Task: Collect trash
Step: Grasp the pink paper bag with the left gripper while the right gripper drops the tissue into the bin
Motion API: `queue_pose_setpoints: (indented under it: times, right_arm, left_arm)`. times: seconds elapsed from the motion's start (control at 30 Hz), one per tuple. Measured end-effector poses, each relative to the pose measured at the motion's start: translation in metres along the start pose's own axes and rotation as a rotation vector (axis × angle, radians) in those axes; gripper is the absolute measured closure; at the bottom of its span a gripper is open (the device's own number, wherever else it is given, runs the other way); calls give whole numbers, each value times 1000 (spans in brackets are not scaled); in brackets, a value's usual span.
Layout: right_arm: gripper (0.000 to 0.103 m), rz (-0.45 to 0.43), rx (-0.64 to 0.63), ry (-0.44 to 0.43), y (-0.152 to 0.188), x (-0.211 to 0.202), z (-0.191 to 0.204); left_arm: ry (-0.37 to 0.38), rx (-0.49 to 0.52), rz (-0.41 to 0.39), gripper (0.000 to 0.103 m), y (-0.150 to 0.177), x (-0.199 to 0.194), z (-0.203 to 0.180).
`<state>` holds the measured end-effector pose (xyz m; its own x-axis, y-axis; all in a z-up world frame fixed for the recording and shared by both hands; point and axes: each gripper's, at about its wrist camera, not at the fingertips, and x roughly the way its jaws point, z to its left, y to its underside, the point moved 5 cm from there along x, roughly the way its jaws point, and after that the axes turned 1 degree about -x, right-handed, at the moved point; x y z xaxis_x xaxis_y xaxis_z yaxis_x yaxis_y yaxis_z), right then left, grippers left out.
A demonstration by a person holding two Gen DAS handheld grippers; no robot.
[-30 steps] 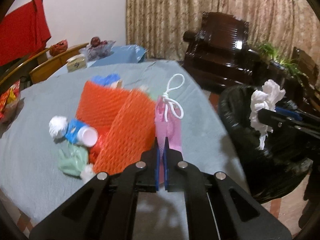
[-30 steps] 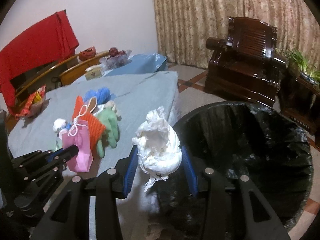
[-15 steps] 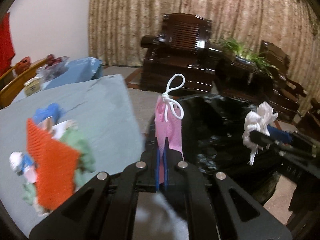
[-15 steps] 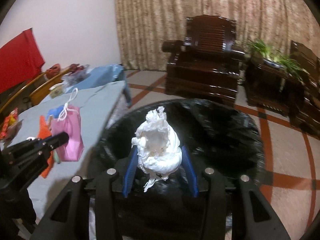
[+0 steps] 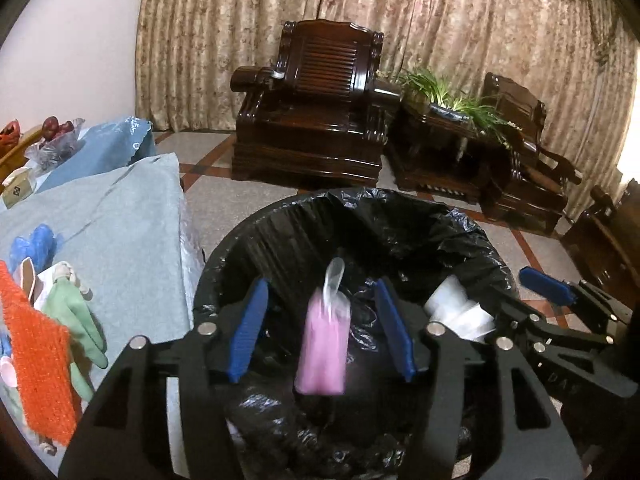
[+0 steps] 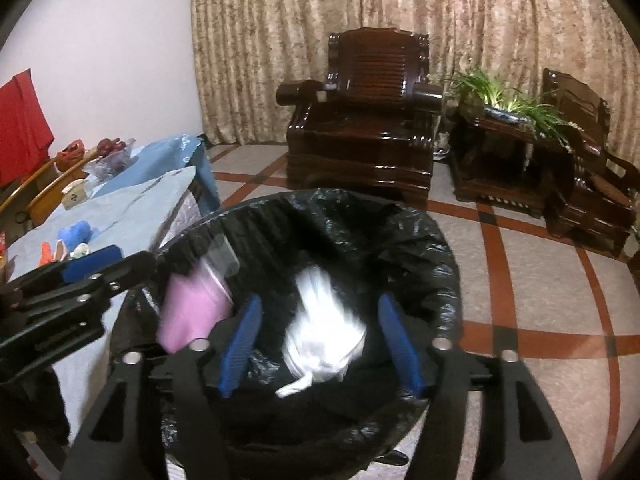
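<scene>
Both grippers hang over a bin lined with a black bag (image 5: pixel 360 216) (image 6: pixel 400 220). My left gripper (image 5: pixel 322 326) is opening; a small pink bag (image 5: pixel 322 348) (image 6: pixel 188 312) drops blurred between its blue pads without touching them. My right gripper (image 6: pixel 320 344) is opening too, and a crumpled white tissue (image 6: pixel 324 332) (image 5: pixel 456 312) falls free between its jaws into the bin. In the left wrist view the right gripper reaches in from the right; in the right wrist view the left gripper enters from the left.
A table with a grey-blue cloth (image 5: pixel 120 216) (image 6: pixel 132 204) stands left of the bin, holding an orange mesh piece (image 5: pixel 40 364), a green glove (image 5: pixel 76 320) and blue scraps (image 5: pixel 34 244). Dark wooden armchairs (image 5: pixel 312 120) (image 6: pixel 368 120) and a potted plant (image 6: pixel 504 104) stand behind on tiled floor.
Both grippers swung from the table to above the bin, then opened. The pink bag and the white tissue, held until half a second ago, have been let go and are falling.
</scene>
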<state>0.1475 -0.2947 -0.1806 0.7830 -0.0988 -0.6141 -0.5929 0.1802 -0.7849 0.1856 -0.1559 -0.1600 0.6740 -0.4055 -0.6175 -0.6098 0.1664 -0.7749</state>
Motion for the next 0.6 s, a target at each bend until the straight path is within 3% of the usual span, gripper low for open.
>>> queue_pose_setpoints:
  times: [0.03, 0.1, 0.17, 0.3, 0.6]
  right_arm:
    - [30, -3, -1, 2, 0, -1, 0]
    - [13, -15, -4, 6, -2, -5, 2]
    - [6, -37, -7, 4, -5, -10, 6]
    - [6, -40, -11, -39, -11, -11, 22]
    - [6, -36, -78, -183, -14, -5, 102]
  left_arm:
    - [-7, -1, -7, 42, 0, -3, 2]
    - [-31, 3, -28, 33, -2, -10, 8]
    - [-58, 3, -50, 26, -2, -21, 16]
    - [-135, -4, -97, 15, 0, -49, 47]
    - [-345, -74, -137, 14, 20, -113, 140]
